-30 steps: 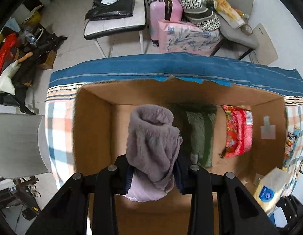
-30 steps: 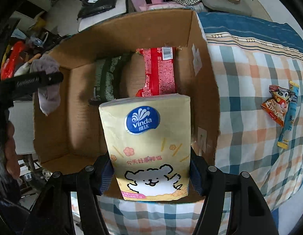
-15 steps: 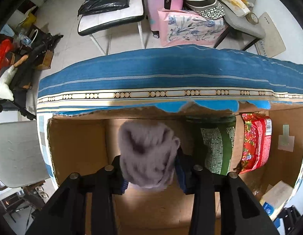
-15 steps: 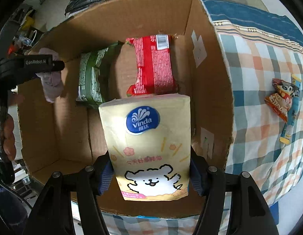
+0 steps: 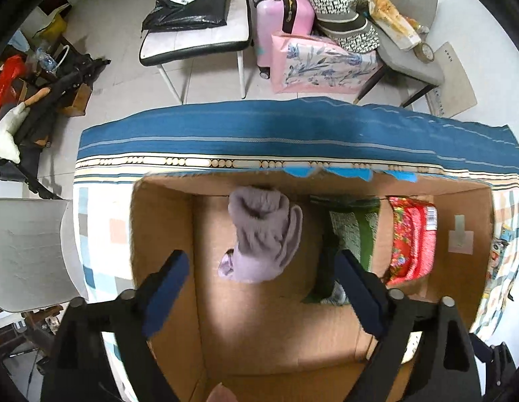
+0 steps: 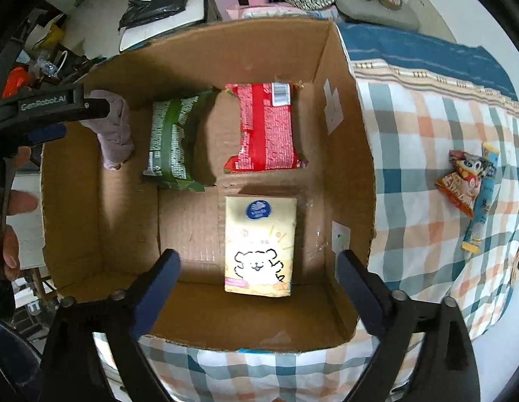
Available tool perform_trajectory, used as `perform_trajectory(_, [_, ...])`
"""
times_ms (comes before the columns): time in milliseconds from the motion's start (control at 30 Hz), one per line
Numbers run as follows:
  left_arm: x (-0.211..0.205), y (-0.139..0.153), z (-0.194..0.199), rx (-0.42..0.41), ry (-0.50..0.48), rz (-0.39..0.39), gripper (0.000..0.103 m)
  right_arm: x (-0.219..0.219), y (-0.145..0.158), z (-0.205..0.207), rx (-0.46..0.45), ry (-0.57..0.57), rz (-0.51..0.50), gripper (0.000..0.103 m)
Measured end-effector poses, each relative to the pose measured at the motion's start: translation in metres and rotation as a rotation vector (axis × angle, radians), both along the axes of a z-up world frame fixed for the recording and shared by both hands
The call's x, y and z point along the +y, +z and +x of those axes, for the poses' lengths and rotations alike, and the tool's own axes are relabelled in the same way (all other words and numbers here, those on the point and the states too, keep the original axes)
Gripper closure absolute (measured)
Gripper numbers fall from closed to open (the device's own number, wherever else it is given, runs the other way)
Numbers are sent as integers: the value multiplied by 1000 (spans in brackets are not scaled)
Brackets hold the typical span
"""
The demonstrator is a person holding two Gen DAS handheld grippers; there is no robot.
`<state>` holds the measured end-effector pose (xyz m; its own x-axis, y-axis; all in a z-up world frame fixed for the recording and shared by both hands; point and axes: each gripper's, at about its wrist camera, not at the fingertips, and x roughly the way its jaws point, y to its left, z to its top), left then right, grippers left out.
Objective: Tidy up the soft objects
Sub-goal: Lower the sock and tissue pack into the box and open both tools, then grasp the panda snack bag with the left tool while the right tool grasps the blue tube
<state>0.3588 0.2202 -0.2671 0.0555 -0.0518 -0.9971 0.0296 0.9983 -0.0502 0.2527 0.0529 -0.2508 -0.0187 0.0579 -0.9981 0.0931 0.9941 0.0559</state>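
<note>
Both claws spread wide, empty: left gripper point(image 5: 259, 269), right gripper point(image 6: 256, 266). Sock point(image 5: 262, 234), tissue pack point(image 6: 260, 244) inside box point(image 6: 356, 154); snacks point(image 6: 467, 181) at frame right likely remain.

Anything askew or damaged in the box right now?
The green packet lies tilted, propped on one edge, while the red packet and tissue pack lie flat. The cardboard box rim shows torn blue tape along its far edge.

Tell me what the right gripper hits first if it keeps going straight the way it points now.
Most likely the yellow tissue pack, lying on the cardboard box floor directly between the open right gripper fingers. Depth is unclear, but nothing shows in between.
</note>
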Motion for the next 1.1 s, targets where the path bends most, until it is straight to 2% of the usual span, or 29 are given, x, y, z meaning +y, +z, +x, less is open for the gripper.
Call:
perform_trajectory(133, [5, 18, -22, -35, 19, -18, 9, 7, 10, -6, -25, 19, -8, 0])
perform_trajectory(367, [6, 52, -82, -138, 33, 6, 9, 12, 28, -26, -69, 50, -1, 0])
perform_trajectory(667, [1, 99, -155, -237, 50, 31, 9, 7, 77, -64, -191, 96, -26, 0])
perform_trajectory(867, [-4, 117, -190, -261, 65, 32, 9, 0, 109, -87, -256, 126, -22, 0])
perform_trajectory(1100, [-11, 136, -215, -278, 94, 44, 9, -9, 138, -105, -300, 165, 31, 0])
